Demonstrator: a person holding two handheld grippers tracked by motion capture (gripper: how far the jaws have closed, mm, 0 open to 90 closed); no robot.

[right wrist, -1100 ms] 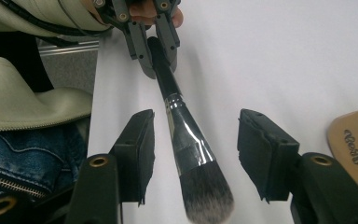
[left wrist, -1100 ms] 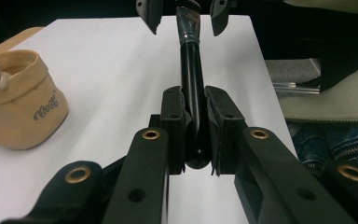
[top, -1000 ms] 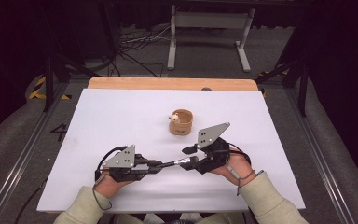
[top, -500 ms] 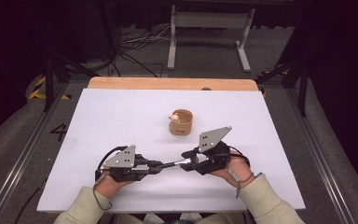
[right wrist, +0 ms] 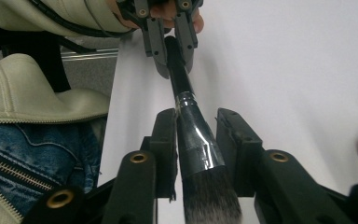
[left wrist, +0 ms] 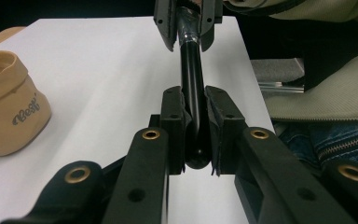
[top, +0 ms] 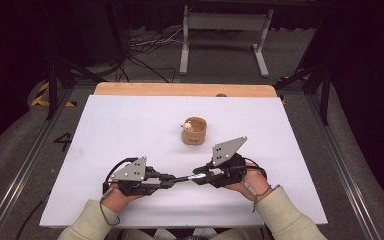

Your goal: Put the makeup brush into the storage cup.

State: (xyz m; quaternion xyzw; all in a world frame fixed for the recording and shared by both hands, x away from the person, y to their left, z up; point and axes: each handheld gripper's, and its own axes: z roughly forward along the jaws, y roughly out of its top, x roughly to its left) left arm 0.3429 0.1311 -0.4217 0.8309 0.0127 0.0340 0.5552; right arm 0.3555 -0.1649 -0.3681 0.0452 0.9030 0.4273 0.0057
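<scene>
Left gripper (top: 166, 178) is clamped on the black handle end of a makeup brush (top: 181, 177), its pads pressing the rounded butt of the handle from both sides, as the left gripper view shows plainly (left wrist: 196, 135); the brush (left wrist: 189, 70) runs straight away from those jaws toward the other gripper (left wrist: 186, 28); right gripper (top: 198, 177) sits at the far end of the same brush, and its jaws have just been closing around the silver ferrule; in the right gripper view (right wrist: 200, 149) the left-hand pad lies against the ferrule of the brush (right wrist: 193, 135) while a narrow gap shows on the other side, so the grip there is not complete; the dark bristles fan out toward the bottom of that view between the two jaws; from above, the brush spans level between the two grippers, just over the white table (top: 130, 130), near its front edge and roughly at its middle; a small tan pouch (top: 194, 131) stands upright on the table beyond the grippers, well apart from the brush, with something pale resting in its open top; in the left gripper view the pouch (left wrist: 9, 107) appears at the left, bearing dark lettering on its side; both hands rest low at the table's near edge, pale sleeves behind them.
</scene>
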